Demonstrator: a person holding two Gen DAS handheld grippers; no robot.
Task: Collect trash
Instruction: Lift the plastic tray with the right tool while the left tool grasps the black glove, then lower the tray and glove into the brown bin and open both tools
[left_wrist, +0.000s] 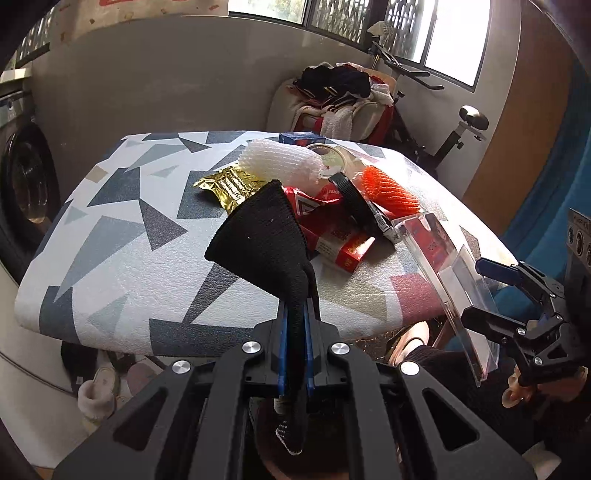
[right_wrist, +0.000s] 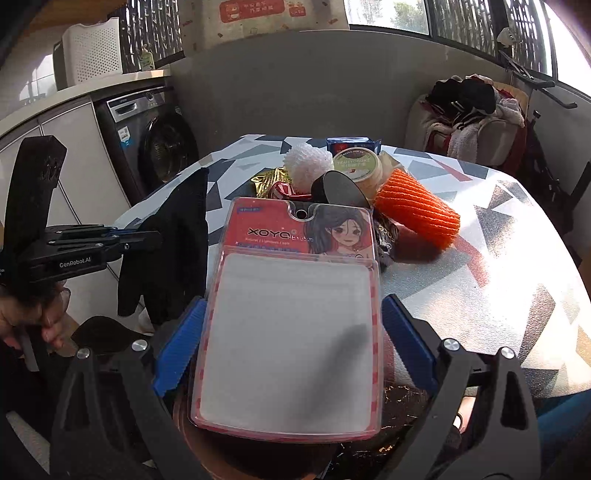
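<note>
Where red card reads "XOYO" – blister pack, "GenRobot.AI" – left gripper

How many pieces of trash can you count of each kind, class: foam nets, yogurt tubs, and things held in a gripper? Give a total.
Foam nets: 2, the white net and the orange net
Yogurt tubs: 1, the yogurt tub
Held in grippers: 2, the black glove in the left gripper and the blister pack in the right gripper
Total: 5
</note>
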